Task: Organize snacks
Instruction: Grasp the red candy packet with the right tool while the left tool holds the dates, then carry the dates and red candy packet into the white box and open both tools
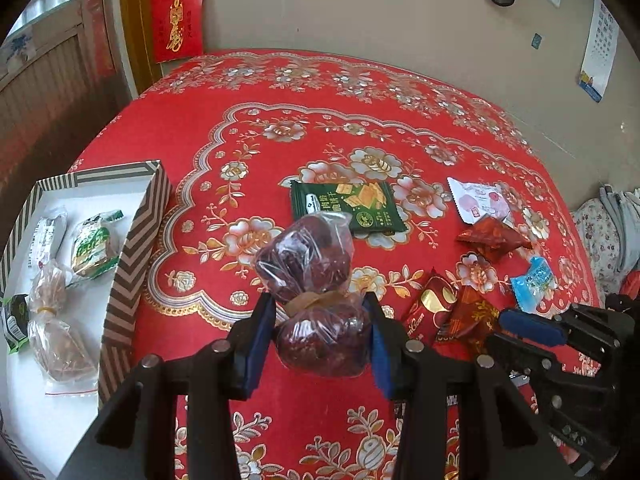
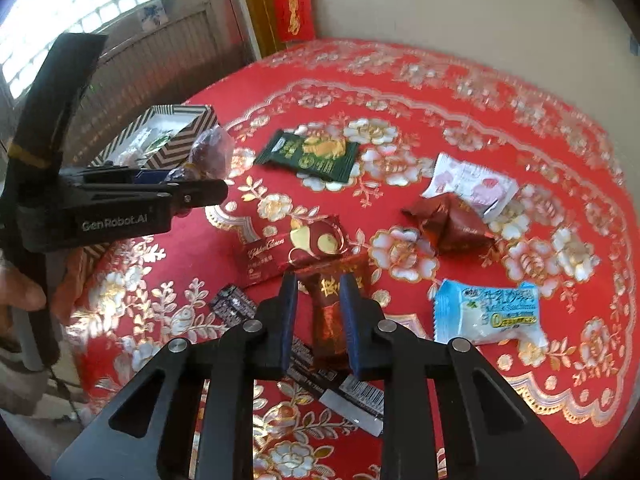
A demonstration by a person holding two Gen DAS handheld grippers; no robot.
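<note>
Both of my hand-held grippers are tilted steeply down over the counter (image 1: 360,92), which is covered in a red cloth with gold and white flowers. At its left edge sits the striped box (image 1: 132,240) with a white inside, and several wrapped snacks already lie in it.

My left hand-held gripper (image 1: 320,320) is clamped on a clear bag of dark red dates (image 1: 308,264), its blue pads pressing the bag's lower lobe from both sides, just below the band that ties the bag at its waist. The bag stands up between the fingers, clear of the cloth, to the right of the box. From the right wrist view I see this gripper side-on, with the bag just beside the box's near corner.

My right hand-held gripper (image 2: 318,300) has its jaws drawn narrow on a dark red candy wrapper with gold characters (image 2: 330,312); the pads pinch it from both sides while it lies low against the cloth.

Loose on the counter are a green cracker packet (image 2: 312,156), a white and pink packet (image 2: 468,184), a brown foil sweet (image 2: 452,228), a pale blue packet (image 2: 488,312), a red Golden Crown bar (image 2: 280,252) touching the held wrapper's far end, and a black barcoded packet (image 2: 336,384) under my right fingers.
</note>
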